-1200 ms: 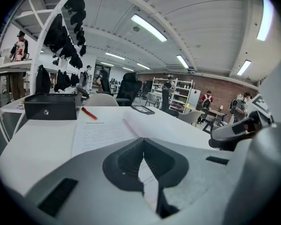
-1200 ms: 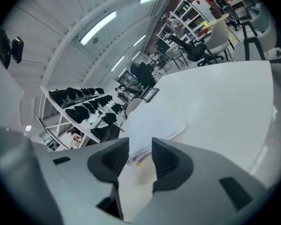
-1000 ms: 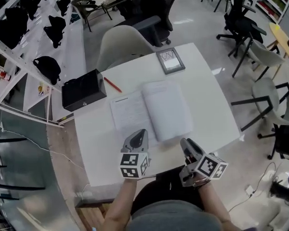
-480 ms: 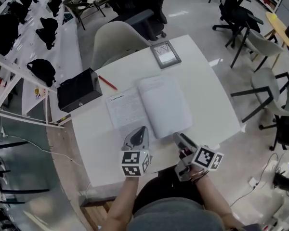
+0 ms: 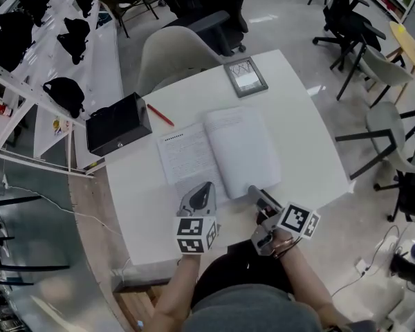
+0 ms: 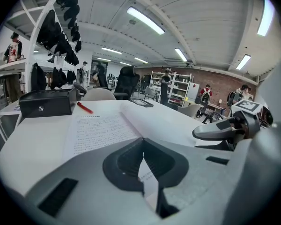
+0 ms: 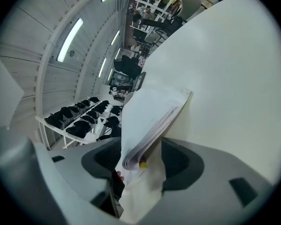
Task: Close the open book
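An open book (image 5: pixel 218 154) lies flat on the white table (image 5: pixel 301 126), its left page printed, its right page nearly blank. My left gripper (image 5: pixel 205 186) rests at the near edge of the left page with its fingertips together; in the left gripper view (image 6: pixel 143 142) the printed page (image 6: pixel 100 128) runs away ahead of it. My right gripper (image 5: pixel 253 191) is at the book's near right corner. In the right gripper view (image 7: pixel 143 149) the jaws are opening, and the fanned stack of right-hand pages (image 7: pixel 152 114) stands between them with a gap at each side.
A black box (image 5: pixel 119 124) and a red pen (image 5: pixel 160 115) lie beyond the book's left side. A framed slate (image 5: pixel 246 77) sits at the table's far edge, with a pale chair (image 5: pixel 176 57) behind it. A rack of black bags (image 5: pixel 69 33) runs along the left.
My right gripper has moved up and left, from off the table's near edge to the book's near right corner, with the pages now between its jaws. The left gripper has stayed put.
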`<state>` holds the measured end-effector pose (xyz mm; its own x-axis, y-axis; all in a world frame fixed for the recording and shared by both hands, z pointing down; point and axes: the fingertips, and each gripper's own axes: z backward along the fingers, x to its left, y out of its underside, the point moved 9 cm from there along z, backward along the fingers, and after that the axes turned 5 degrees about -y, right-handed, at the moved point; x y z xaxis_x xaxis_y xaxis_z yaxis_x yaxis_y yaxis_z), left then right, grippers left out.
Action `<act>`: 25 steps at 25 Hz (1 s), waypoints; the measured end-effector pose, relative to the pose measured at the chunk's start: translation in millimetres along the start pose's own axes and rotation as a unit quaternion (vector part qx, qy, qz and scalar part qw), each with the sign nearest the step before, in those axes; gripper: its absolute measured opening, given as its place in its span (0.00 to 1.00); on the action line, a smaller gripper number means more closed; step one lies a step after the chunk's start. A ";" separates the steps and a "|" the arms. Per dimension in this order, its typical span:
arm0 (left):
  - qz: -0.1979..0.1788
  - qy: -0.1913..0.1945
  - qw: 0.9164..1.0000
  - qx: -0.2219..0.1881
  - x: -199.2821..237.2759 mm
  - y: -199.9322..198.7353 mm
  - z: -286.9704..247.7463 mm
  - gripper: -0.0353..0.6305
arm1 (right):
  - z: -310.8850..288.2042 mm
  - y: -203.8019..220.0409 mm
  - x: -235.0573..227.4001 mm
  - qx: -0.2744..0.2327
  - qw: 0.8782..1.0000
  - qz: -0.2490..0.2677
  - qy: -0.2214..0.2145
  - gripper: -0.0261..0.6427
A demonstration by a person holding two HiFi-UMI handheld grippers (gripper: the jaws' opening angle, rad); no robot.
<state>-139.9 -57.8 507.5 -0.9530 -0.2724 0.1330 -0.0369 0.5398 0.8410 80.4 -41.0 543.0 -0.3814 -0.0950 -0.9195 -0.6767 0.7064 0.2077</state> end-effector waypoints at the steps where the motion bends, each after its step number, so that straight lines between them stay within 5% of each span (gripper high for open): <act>1: 0.001 -0.001 1.000 0.000 0.8 0.2 0.2 0.06 | -1.6 -0.3 0.2 0.000 1.000 -0.001 -0.003 0.44; 13: 0.010 -0.009 1.000 0.000 8.0 2.2 1.8 0.06 | -9.0 -5.4 -2.4 -0.012 1.000 -0.005 -0.016 0.42; 25: 0.022 -0.016 1.000 -0.006 10.3 5.0 9.5 0.06 | -3.0 -6.7 5.7 -0.016 0.999 0.037 -0.021 0.18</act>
<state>-152.8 -50.4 508.2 -0.9625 -0.2241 0.1530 0.0076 0.5412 0.8409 80.9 -48.3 537.3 -0.4039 -0.0132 -0.9147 -0.6676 0.6879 0.2849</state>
